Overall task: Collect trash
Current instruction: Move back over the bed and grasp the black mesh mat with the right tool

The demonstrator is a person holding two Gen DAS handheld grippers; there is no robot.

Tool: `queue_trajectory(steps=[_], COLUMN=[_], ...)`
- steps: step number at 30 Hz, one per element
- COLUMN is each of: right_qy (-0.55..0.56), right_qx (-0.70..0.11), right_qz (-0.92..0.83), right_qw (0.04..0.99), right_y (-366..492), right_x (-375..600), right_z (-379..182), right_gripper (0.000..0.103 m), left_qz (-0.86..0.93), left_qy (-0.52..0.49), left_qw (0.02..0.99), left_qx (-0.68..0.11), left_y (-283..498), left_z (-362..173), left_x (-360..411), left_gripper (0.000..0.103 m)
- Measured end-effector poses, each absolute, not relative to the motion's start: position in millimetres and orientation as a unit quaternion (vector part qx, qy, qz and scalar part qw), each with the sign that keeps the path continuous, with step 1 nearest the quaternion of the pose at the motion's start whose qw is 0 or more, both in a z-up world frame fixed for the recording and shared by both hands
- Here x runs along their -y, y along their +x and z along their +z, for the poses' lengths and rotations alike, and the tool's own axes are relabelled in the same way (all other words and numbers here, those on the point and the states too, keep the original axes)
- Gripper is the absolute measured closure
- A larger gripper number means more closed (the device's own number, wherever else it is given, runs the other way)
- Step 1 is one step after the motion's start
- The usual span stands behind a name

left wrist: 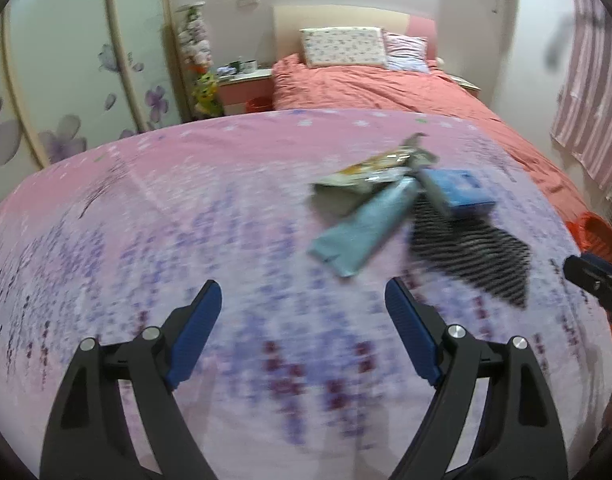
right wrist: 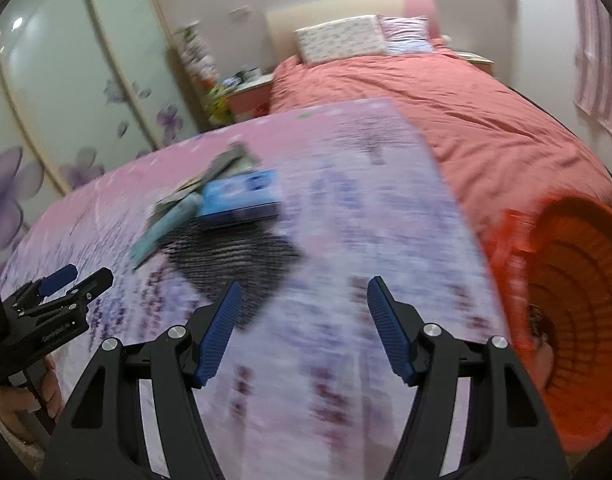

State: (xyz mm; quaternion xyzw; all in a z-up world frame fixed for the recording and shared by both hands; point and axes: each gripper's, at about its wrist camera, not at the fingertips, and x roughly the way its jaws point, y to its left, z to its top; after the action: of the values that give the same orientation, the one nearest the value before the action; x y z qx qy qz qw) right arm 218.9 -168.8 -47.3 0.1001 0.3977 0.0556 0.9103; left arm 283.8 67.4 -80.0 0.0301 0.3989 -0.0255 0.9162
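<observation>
A small heap of trash lies on the pink and lilac bed cover [left wrist: 185,208]: a yellow wrapper [left wrist: 378,168], a pale blue packet [left wrist: 362,228], a blue box [left wrist: 462,192] and a black-and-white striped piece [left wrist: 478,260]. My left gripper [left wrist: 302,292] hovers open short of the heap, nothing between its blue pads. The right wrist view shows the same blue box [right wrist: 241,198], pale packet [right wrist: 161,232] and striped piece [right wrist: 233,256] ahead to the left. My right gripper [right wrist: 306,286] is open and empty over the cover. The left gripper [right wrist: 90,274] shows at the left there.
An orange mesh basket [right wrist: 566,300] lies on its side at the right, its mouth facing me. Beyond the cover are a coral duvet [left wrist: 370,88], two pillows [left wrist: 342,46] and a bedside table [left wrist: 245,80]. A wardrobe with flower doors [left wrist: 65,80] stands at the left.
</observation>
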Motion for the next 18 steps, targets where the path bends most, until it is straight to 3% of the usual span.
queue_trajectory(steps=[8, 11, 13, 15, 17, 18], right_qy=[0.069, 0.056, 0.042, 0.023, 0.030, 0.034], right_qx=[-0.433, -0.435, -0.433, -0.434, -0.427, -0.427], right_qz=[0.054, 0.044, 0.028, 0.013, 0.009, 0.010], right_qw=[0.897, 0.897, 0.900, 0.901, 0.904, 0.904], right_y=[266, 273, 274, 274, 270, 268], right_x=[107, 96, 91, 86, 92, 95], right_z=[-62, -63, -64, -65, -62, -62], right_gripper=[0.037, 0.028, 0.029, 0.036, 0.067, 0.072], left_qz=[-0.013, -0.014, -0.015, -0.017, -0.021, -0.021], left_qy=[0.001, -0.010, -0.013, -0.015, -0.017, -0.017], left_qw=[0.916, 0.916, 0.916, 0.916, 0.917, 0.917], left_qx=[-0.402, -0.401, -0.400, -0.399, -0.398, -0.398], left_y=[274, 274, 274, 275, 275, 276], left_z=[-85, -85, -84, -84, -83, -84], left_x=[-115, -123, -125, -124, -124, -124], left_gripper=[0.021, 0.021, 0.021, 0.021, 0.021, 0.021])
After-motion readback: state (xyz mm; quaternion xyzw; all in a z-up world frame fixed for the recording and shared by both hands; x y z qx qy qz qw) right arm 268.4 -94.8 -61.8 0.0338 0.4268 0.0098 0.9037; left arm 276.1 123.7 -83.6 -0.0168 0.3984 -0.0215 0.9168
